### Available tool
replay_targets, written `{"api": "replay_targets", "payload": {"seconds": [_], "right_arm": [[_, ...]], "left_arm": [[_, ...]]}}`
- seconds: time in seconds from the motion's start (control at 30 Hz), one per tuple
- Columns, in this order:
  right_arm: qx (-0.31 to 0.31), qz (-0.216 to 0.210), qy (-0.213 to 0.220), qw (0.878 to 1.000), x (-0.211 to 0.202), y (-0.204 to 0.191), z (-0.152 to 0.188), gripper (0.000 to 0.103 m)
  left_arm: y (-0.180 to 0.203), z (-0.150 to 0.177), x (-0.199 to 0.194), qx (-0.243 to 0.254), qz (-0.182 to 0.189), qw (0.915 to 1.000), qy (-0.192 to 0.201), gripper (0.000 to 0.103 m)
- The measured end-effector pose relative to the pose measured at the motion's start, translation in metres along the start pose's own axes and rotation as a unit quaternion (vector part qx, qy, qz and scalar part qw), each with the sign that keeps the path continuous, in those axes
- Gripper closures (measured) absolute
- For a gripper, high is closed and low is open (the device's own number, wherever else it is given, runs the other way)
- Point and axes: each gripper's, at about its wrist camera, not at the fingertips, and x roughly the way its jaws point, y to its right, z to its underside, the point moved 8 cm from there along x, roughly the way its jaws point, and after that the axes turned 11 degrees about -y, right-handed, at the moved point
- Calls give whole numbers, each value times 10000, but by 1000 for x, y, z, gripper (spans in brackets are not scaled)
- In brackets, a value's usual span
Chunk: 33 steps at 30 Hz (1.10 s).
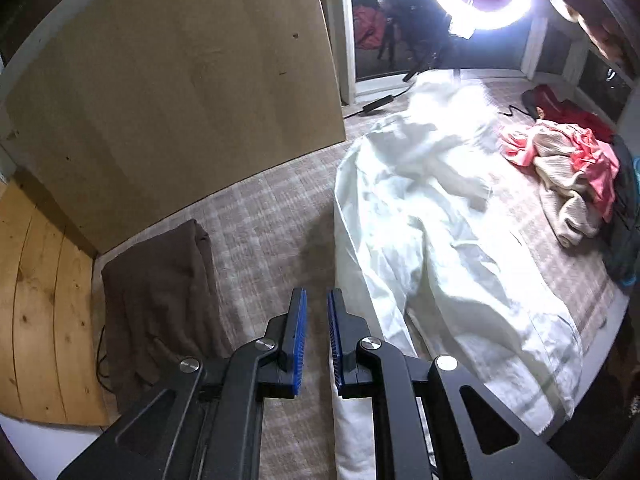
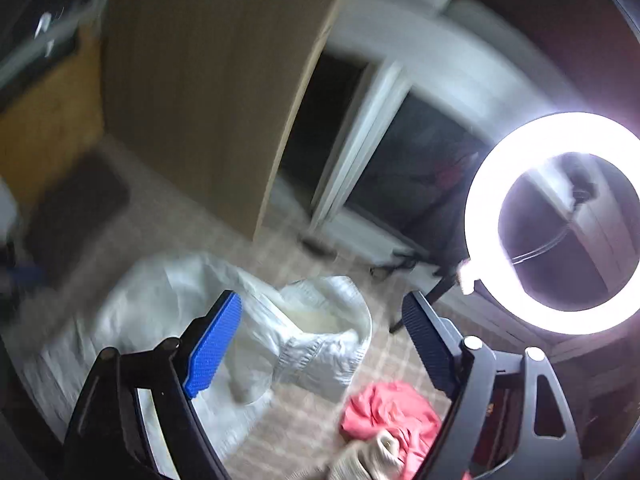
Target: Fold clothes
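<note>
A white garment (image 1: pixel 420 220) lies spread and rumpled along the plaid bed cover (image 1: pixel 272 220). My left gripper (image 1: pixel 317 292) hovers just left of its near edge; its blue pads stand a narrow gap apart with only the cover showing between them. The right wrist view is blurred. There the white garment (image 2: pixel 280 320) lies bunched below my right gripper (image 2: pixel 322 296), whose jaws are wide open and hold nothing. A folded brown garment (image 1: pixel 160 292) rests at the cover's left corner.
A pile of pink and cream clothes (image 1: pixel 568 160) sits at the right, with a red piece behind it; the pink cloth (image 2: pixel 392 412) lies near my right fingers. A bright ring light (image 2: pixel 480 220) stands beyond the bed. A wooden board (image 1: pixel 180 80) leans at the left.
</note>
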Motion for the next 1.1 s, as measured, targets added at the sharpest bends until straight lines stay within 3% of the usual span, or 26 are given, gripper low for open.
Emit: {"api": "replay_targets", "payload": {"seconds": [0.1, 0.17, 0.27, 0.33, 0.4, 0.5, 0.67, 0.73, 0.83, 0.9, 1.07, 1.1], "right_arm": [[348, -13, 338, 9988, -24, 9, -2, 21], [314, -376, 347, 9982, -25, -13, 13, 22], [151, -1235, 208, 9920, -13, -84, 56, 33], [47, -1869, -154, 9822, 7, -145, 93, 69], [30, -2550, -492, 9657, 32, -210, 127, 75], [31, -3028, -1039, 9474, 78, -291, 167, 75], [543, -3089, -1526, 9372, 128, -345, 191, 69], [553, -2970, -1537, 9408, 137, -352, 190, 57], [516, -3005, -1673, 9376, 147, -368, 192, 56], [421, -2940, -1618, 9411, 148, -378, 191, 48], [128, -2858, -1404, 9479, 133, -407, 196, 50], [132, -2896, -1367, 9473, 132, -412, 197, 59]], "left_arm": [[-10, 21, 0, -92, 159, 9998, -13, 91], [-11, 46, -1, -113, 237, 9996, -86, 91], [-12, 90, 5, -154, 289, 9991, -279, 91], [-11, 123, 8, -223, 356, 9982, -417, 91], [-9, 156, 10, -335, 491, 9968, -531, 91], [-7, 200, 13, -441, 694, 9943, -676, 91], [-1, 246, 10, -581, 1003, 9903, -764, 91], [-3, 256, 7, -585, 1061, 9898, -750, 91], [-12, 265, -1, -579, 1087, 9901, -676, 91], [-17, 270, -6, -575, 1104, 9902, -627, 91], [-39, 274, -20, -640, 1026, 9919, -401, 91], [-44, 276, -24, -643, 989, 9924, -349, 91]]}}
